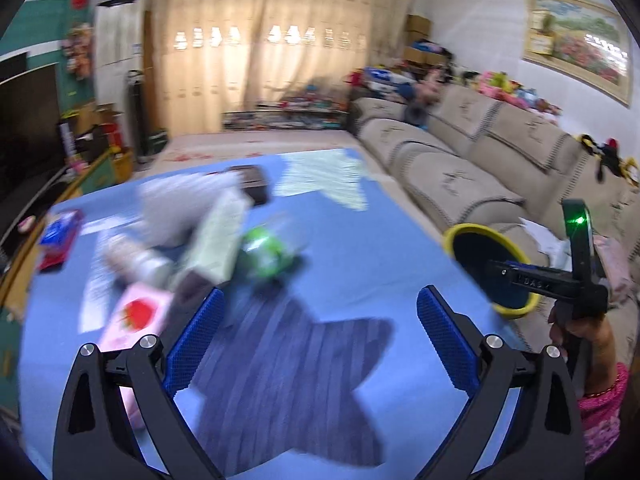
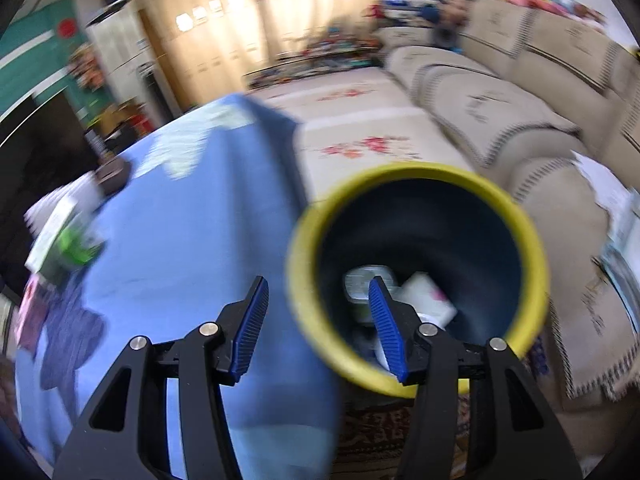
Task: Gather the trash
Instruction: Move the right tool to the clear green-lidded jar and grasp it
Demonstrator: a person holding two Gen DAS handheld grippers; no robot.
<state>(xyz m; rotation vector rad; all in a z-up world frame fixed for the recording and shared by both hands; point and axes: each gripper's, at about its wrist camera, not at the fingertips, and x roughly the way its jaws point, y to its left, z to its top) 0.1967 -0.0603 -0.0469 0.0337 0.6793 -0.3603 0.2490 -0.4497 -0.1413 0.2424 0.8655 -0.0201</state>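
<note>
Our left gripper (image 1: 316, 344) hovers over the blue tabletop (image 1: 360, 248), jaws wide and empty. Our right gripper's (image 2: 316, 328) jaws straddle the bin (image 2: 416, 276) rim; whether they grip it we cannot tell. Trash (image 1: 192, 240) lies far left.

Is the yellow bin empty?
No. The yellow-rimmed bin already holds trash: a white packet and other pieces lie at the bottom.
</note>
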